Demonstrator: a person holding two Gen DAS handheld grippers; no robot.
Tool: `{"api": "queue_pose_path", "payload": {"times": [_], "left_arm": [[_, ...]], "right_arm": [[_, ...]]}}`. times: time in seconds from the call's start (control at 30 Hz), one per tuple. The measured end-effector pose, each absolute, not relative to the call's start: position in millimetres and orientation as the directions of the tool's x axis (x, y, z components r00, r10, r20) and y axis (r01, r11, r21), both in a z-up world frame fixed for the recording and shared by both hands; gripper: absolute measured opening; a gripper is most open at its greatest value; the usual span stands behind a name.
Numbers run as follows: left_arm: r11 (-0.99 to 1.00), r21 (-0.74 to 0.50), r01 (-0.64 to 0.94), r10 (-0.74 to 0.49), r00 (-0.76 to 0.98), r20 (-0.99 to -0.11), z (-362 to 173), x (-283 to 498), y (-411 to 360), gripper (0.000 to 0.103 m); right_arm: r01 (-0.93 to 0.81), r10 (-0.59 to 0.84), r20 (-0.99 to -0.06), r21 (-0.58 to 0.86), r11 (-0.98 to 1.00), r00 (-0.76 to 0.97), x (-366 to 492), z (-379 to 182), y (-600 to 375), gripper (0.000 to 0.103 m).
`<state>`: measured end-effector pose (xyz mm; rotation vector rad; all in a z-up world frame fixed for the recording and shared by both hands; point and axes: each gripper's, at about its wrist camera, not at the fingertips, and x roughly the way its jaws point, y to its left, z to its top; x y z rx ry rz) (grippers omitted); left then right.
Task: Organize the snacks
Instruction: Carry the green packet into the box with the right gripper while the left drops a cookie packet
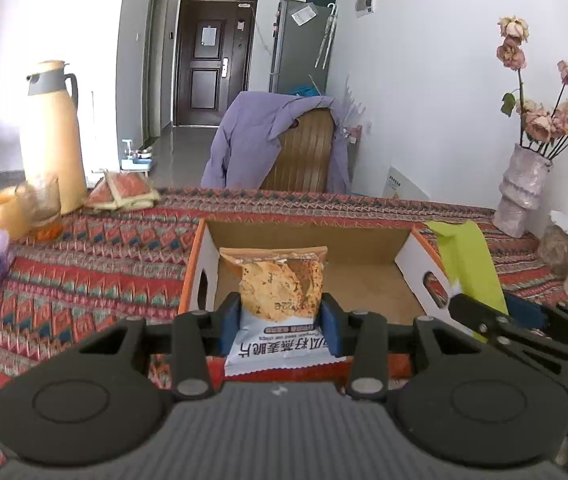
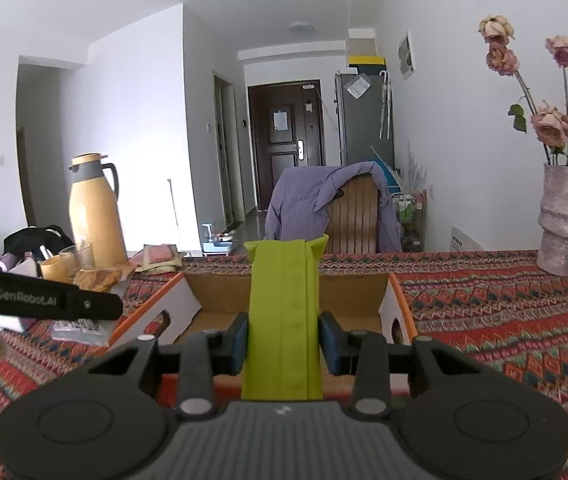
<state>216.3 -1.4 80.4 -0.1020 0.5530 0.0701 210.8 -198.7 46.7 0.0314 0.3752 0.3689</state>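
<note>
My left gripper (image 1: pixel 280 322) is shut on a crisp packet (image 1: pixel 280 280), white at the bottom with a picture of round oat crisps, held upright over the near edge of an open cardboard box (image 1: pixel 307 236). The box has white side flaps with orange trim and a bare brown floor. My right gripper (image 2: pixel 282 342) is shut on a lime-green packet (image 2: pixel 284 300), held upright above the same box (image 2: pixel 212 298). In the left wrist view that green packet (image 1: pixel 467 256) and the right gripper's black arm appear at the box's right flap.
A patterned red cloth (image 1: pixel 96 256) covers the table. At the left stand a yellow thermos jug (image 1: pixel 52 136), a glass (image 1: pixel 44 200) and folded wrappers (image 1: pixel 124 192). A vase of dried roses (image 2: pixel 561 216) stands at the right. A chair with a purple jacket (image 1: pixel 276 140) is behind the table.
</note>
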Motion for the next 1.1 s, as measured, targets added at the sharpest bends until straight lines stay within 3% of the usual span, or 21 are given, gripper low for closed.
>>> {"api": "queue_pose_path", "payload": {"times": [0.27,0.6,0.7,0.77,0.8,0.87,0.93,1.1], "left_arm": [[0.989,-0.042,-0.144,0.099,0.835,-0.541,79,270,-2,0.042],[0.982,-0.02,-0.189,0.128,0.734,-0.667,27,322,13,0.044],[0.986,-0.002,-0.165,0.12,0.726,-0.677,15,323,16,0.055],[0.986,0.007,-0.165,0.127,0.73,-0.672,14,321,16,0.075],[0.986,0.0,-0.167,0.125,0.74,-0.661,15,318,17,0.08],[0.986,-0.008,-0.167,0.125,0.765,-0.632,21,311,20,0.094],[0.987,-0.016,-0.16,0.119,0.795,-0.595,30,300,22,0.103],[0.988,-0.065,-0.142,0.087,0.846,-0.526,49,270,31,0.103]], "right_arm": [[-0.304,0.335,-0.413,0.14,0.942,0.847,285,50,-185,0.036],[-0.218,0.244,-0.585,0.116,0.969,0.774,355,3,-170,0.037],[-0.22,0.249,-0.62,0.125,0.968,0.744,360,-10,-170,0.038],[-0.226,0.262,-0.63,0.14,0.964,0.731,360,-14,-173,0.037],[-0.226,0.263,-0.632,0.14,0.964,0.729,360,-15,-174,0.039],[-0.229,0.269,-0.631,0.147,0.962,0.727,357,-13,-178,0.054],[-0.23,0.28,-0.614,0.16,0.96,0.738,350,-8,-186,0.078],[-0.266,0.333,-0.551,0.201,0.943,0.765,319,8,-206,0.101]]}}
